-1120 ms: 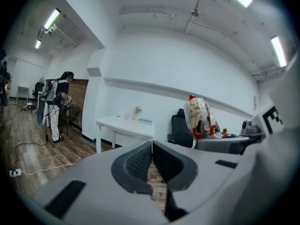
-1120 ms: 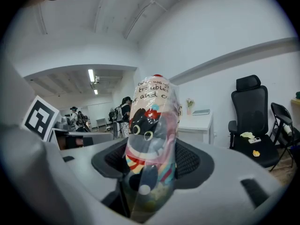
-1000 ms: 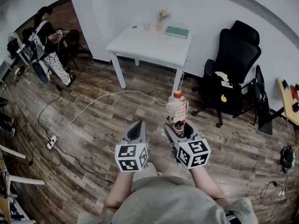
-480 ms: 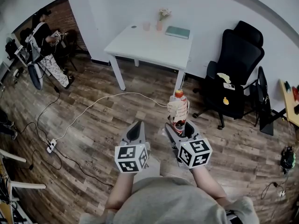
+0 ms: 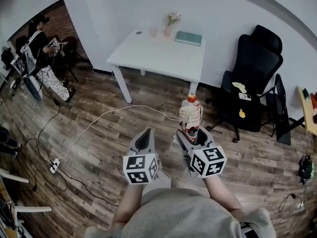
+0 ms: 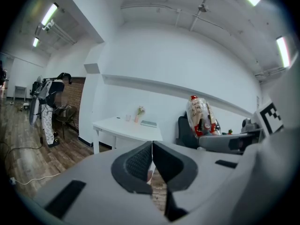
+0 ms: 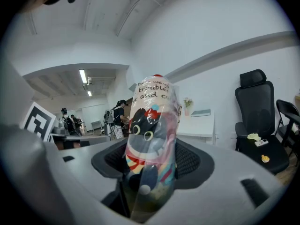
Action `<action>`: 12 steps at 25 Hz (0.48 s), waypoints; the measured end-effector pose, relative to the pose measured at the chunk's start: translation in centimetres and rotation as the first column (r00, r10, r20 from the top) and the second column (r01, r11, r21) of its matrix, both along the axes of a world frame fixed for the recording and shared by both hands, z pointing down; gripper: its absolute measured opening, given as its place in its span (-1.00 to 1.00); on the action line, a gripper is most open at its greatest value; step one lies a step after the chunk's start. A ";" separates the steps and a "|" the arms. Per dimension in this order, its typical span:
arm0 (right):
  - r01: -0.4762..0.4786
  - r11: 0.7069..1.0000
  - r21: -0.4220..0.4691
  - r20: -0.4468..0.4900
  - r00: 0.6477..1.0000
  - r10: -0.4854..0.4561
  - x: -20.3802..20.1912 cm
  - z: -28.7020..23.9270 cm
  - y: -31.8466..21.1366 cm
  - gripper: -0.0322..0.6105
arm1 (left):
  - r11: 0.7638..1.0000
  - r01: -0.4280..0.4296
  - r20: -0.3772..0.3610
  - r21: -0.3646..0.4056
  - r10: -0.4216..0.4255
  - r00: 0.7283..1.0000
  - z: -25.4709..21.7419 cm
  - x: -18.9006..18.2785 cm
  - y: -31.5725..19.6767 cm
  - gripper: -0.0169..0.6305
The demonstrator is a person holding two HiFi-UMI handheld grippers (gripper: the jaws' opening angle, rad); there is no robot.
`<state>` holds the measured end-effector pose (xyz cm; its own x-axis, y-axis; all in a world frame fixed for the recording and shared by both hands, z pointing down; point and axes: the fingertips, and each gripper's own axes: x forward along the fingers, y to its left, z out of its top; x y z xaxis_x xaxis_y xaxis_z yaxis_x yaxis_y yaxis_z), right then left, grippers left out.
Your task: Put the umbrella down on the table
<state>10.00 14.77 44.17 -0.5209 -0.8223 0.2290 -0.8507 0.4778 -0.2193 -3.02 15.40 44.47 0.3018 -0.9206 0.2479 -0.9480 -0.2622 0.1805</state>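
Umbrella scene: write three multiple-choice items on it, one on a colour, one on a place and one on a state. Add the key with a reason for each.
1. The table by the wall is
A) black
B) brown
C) white

2. The folded umbrella is
A) lying on the table
B) clamped in the right gripper
C) tucked under an arm

3. The left gripper has its jaws
A) together, with nothing between them
B) wide apart
C) shut on the umbrella

Key:
1 C, since the head view shows a white top and white legs.
2 B, since the right gripper view shows both pads pressed against the umbrella's sleeve, away from the table.
3 A, since the left gripper view shows the two pads meeting with nothing held.
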 end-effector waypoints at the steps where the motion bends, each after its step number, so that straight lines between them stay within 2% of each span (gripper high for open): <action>1: -0.004 1.000 -0.002 0.000 1.000 0.004 -0.4 -0.3 -1.3 -0.05 | 1.000 -0.004 0.000 -0.002 0.004 1.000 -0.3 -0.4 -1.3 -0.92; 5: -0.018 1.000 -0.006 -0.002 1.000 0.018 -2.2 -1.3 -6.2 -0.05 | 1.000 -0.016 -0.002 -0.007 0.016 1.000 -1.2 -2.2 -6.5 -0.92; 12: -0.044 0.999 -0.008 -0.005 0.999 0.044 -3.6 -1.7 -11.7 -0.05 | 0.999 -0.042 -0.005 -0.013 0.042 0.999 -1.5 -3.5 -12.1 -0.92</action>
